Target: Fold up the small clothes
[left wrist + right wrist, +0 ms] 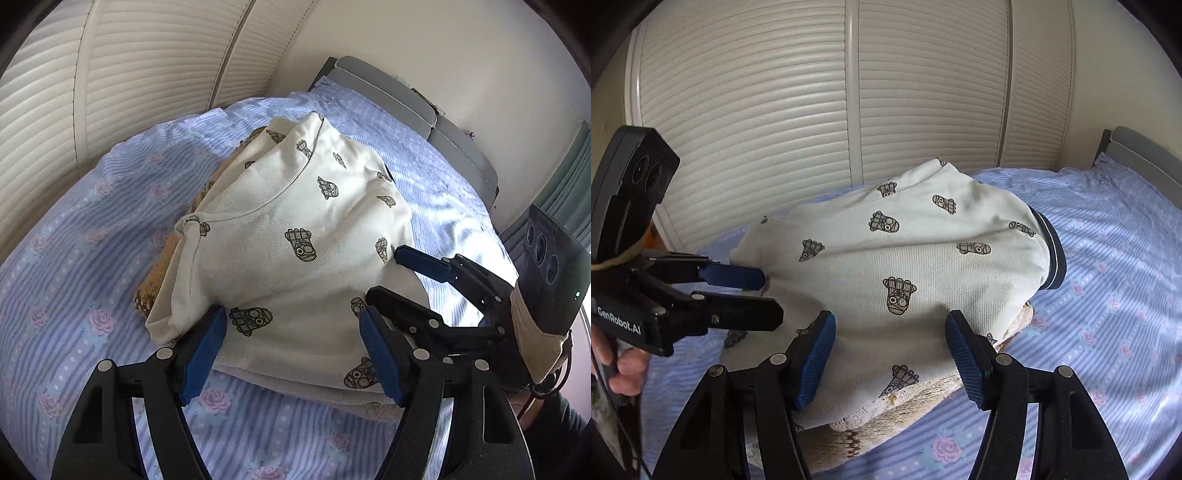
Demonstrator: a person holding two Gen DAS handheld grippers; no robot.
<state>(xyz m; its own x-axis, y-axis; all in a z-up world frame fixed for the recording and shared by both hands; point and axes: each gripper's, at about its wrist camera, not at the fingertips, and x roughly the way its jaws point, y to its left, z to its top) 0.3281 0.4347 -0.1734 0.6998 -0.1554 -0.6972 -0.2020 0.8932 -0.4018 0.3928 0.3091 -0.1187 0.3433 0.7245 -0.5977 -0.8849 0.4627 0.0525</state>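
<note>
My left gripper (291,354) and right gripper (890,354) both stand wide, holding nothing, over the near edge of the folded white printed shirt (897,266). The shirt sits mid-frame atop a tan knitted garment (916,402) on the blue floral bed sheet (74,258).

Shirt (905,258) lies folded atop a knit garment (908,406) on the bed (1108,295); shutter doors (849,92) behind; headboard (1137,155) right.
</note>
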